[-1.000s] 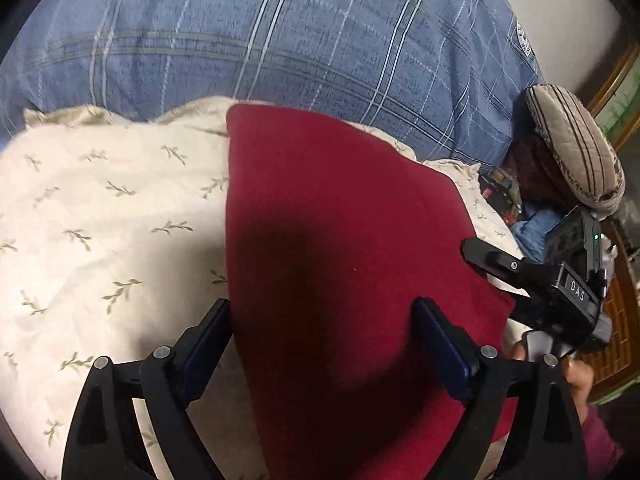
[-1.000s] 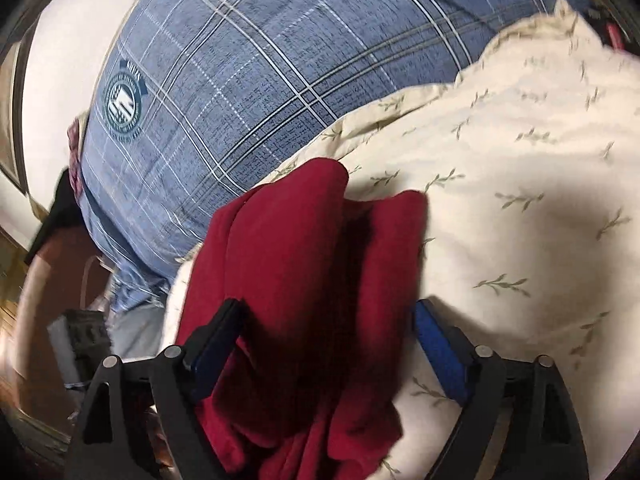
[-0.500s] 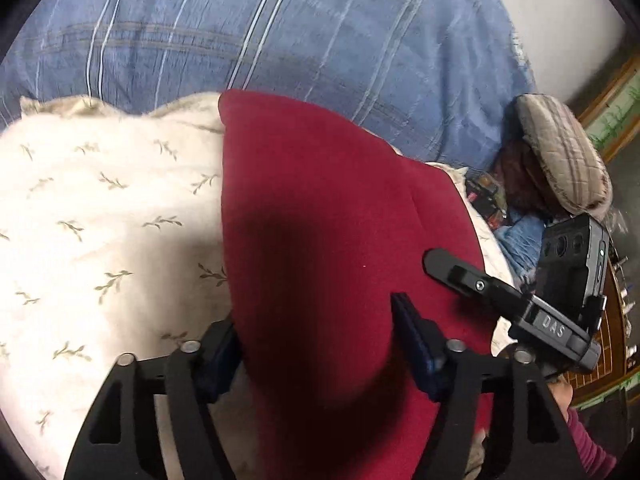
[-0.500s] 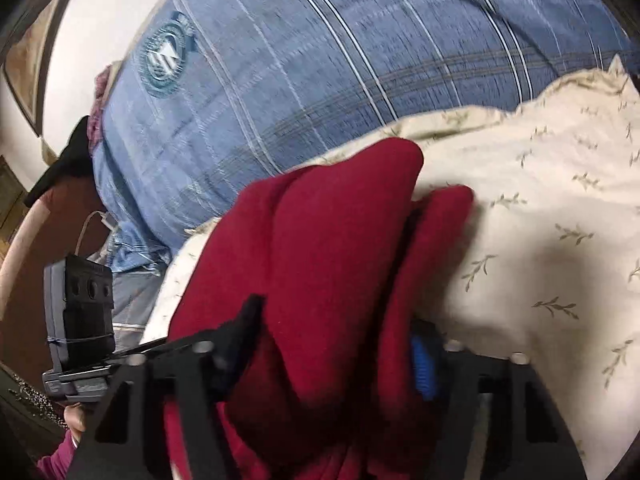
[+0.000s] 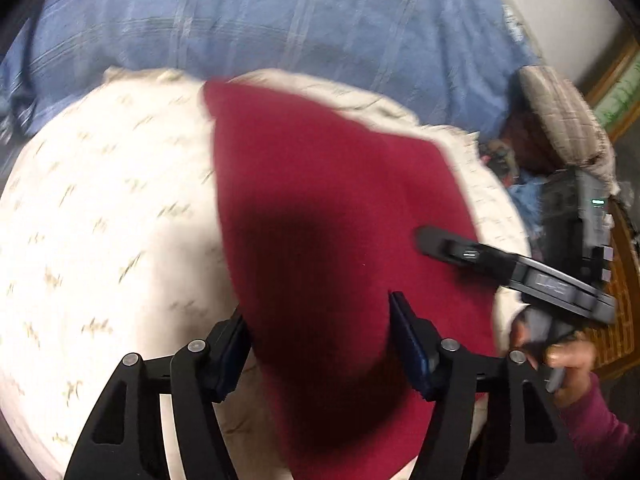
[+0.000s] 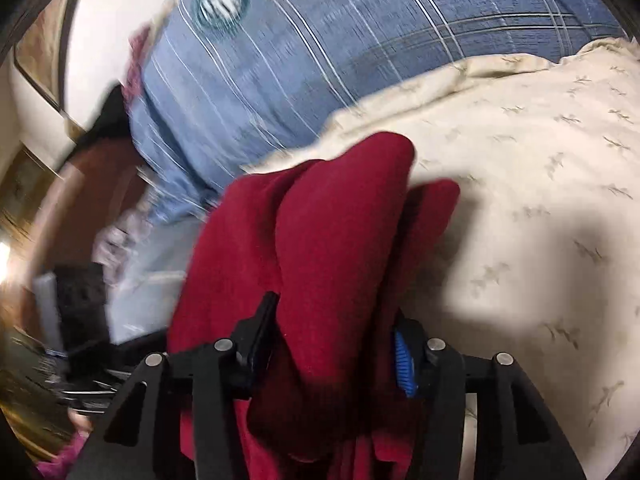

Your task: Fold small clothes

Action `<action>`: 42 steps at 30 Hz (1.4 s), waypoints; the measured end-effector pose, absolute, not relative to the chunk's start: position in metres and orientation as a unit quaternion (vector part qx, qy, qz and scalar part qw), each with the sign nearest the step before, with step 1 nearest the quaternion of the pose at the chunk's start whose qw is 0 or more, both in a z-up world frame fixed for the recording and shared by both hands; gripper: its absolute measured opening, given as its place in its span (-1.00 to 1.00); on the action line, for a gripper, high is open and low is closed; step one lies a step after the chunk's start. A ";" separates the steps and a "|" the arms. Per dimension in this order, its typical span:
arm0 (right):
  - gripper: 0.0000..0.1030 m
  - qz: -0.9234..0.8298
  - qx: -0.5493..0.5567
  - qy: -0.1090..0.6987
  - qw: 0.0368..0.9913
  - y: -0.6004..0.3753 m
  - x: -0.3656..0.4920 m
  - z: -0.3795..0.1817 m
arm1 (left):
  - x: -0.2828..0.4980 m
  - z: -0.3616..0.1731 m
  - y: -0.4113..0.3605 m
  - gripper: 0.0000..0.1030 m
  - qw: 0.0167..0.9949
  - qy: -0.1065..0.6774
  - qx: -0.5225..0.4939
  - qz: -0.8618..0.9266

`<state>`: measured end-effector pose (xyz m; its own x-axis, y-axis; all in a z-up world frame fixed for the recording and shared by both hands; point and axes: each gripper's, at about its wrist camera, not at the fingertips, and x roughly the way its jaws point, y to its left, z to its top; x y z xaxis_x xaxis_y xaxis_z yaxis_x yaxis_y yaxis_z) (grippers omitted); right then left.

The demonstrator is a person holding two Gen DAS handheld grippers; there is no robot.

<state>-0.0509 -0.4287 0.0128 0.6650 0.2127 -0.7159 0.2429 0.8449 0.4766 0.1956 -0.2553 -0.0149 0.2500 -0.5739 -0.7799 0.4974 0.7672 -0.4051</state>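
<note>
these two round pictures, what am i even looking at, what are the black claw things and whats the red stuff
There is no robot here. A person holds a two-finger gripper in each hand, and a fisheye camera on each looks out along its fingers, hence the round pictures. One picture is from the left gripper, the other from the right gripper; the right one also shows from the side in the left view. The red stuff is a small red garment lying on a cream leaf-print cover, with a blue plaid pillow behind. The right gripper is clamped on bunched red cloth. The left one straddles the garment, jaws apart.
</note>
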 end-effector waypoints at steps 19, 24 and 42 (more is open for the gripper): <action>0.07 -0.058 0.083 0.448 0.888 -0.355 -0.086 0.024 | 0.095 0.015 -0.255 0.46 0.897 0.379 0.072 -0.214; 0.03 -0.058 0.116 0.448 0.885 -0.363 -0.099 0.011 | 0.075 0.020 -0.246 0.46 0.907 0.362 0.071 -0.202; 0.72 -0.145 0.047 0.373 0.915 -0.322 -0.128 0.056 | 0.046 0.034 -0.234 0.46 0.921 0.336 0.057 -0.188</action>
